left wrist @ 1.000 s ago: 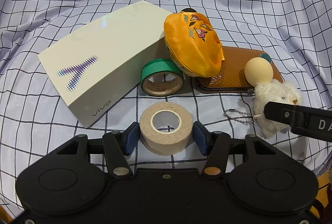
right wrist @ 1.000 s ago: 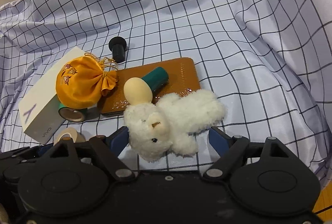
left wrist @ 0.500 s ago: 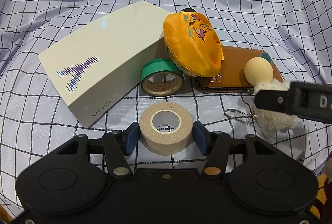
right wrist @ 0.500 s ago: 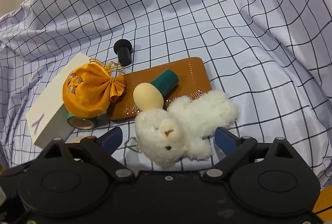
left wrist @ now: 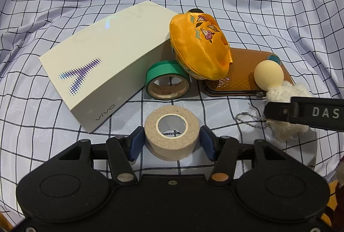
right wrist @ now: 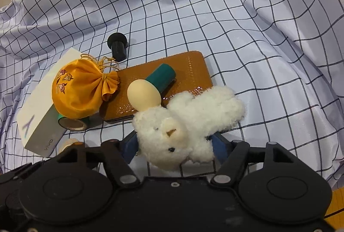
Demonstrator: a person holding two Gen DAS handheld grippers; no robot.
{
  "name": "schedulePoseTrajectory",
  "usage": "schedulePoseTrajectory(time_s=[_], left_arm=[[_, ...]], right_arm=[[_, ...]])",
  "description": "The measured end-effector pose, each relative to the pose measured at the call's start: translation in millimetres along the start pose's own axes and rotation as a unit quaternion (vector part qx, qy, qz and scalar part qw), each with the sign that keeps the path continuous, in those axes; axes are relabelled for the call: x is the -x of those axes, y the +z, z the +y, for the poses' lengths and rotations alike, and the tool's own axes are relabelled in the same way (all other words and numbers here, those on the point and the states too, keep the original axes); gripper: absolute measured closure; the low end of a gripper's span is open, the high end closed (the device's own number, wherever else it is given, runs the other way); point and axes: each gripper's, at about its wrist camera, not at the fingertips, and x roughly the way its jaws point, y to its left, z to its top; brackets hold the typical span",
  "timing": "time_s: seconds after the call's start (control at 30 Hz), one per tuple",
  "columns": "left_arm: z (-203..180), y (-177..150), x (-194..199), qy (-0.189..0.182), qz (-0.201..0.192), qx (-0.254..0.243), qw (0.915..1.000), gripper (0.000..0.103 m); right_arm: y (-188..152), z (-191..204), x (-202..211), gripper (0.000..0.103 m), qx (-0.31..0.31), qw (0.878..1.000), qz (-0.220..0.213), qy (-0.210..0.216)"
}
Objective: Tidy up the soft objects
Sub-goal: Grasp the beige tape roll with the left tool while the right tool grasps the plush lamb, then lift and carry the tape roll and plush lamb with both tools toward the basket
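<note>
Roughly early stage: nothing looks sorted yet, everything sits in one cluster on the wrinkled pale-blue checked cloth, soft and hard items mixed. Largest item is the rigid white cardboard phone box, flat-faced, sharp-edged. Next, the glossy brown textured wallet-like case, flat and stiff, carrying a smooth cream egg-shaped sponge with a teal cylindrical handle. Shiny orange satin drawstring pouch, embroidered, puffy, leans on the box and over the green tape roll. Fluffy white plush bear keychain lies beside the case; the right gripper is closing on it, pads at both flanks of the head, probably just biting into the pile. Left gripper straddles the beige fabric tape roll, pads at both sides, clenched on it as far as visible. Small black rubber plug sits behind. Left to do: bear, pouch and likely the sponge need separating.
</note>
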Motion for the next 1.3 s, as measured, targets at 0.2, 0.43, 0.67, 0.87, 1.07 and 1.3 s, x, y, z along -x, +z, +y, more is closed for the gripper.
schedulePoseTrajectory(time_s=[0.2,0.43,0.67,0.87,1.07,1.3], left_arm=[[1,0,0,0.000,0.001,0.003,1.0000,0.049],[0,1,0,0.002,0.002,0.005,1.0000,0.049],[0,1,1,0.002,0.003,0.006,1.0000,0.049],[-1,0,3,0.003,0.000,0.004,1.0000,0.055],[-2,-1,6,0.006,-0.004,0.002,1.0000,0.055],[-2,0,13,0.010,-0.010,0.002,0.9999,0.055]], right_arm=[[-3,-4,10,0.034,0.008,1.000,-0.015,-0.007],[-9,-8,16,0.034,0.016,1.000,-0.021,-0.010],[-12,-14,20,0.033,0.011,1.000,-0.022,-0.010],[-14,-16,20,0.033,0.010,1.000,-0.020,-0.012],[-16,-18,21,0.033,0.013,1.000,-0.019,-0.013],[-19,-20,25,0.033,0.012,1.000,-0.021,-0.013]])
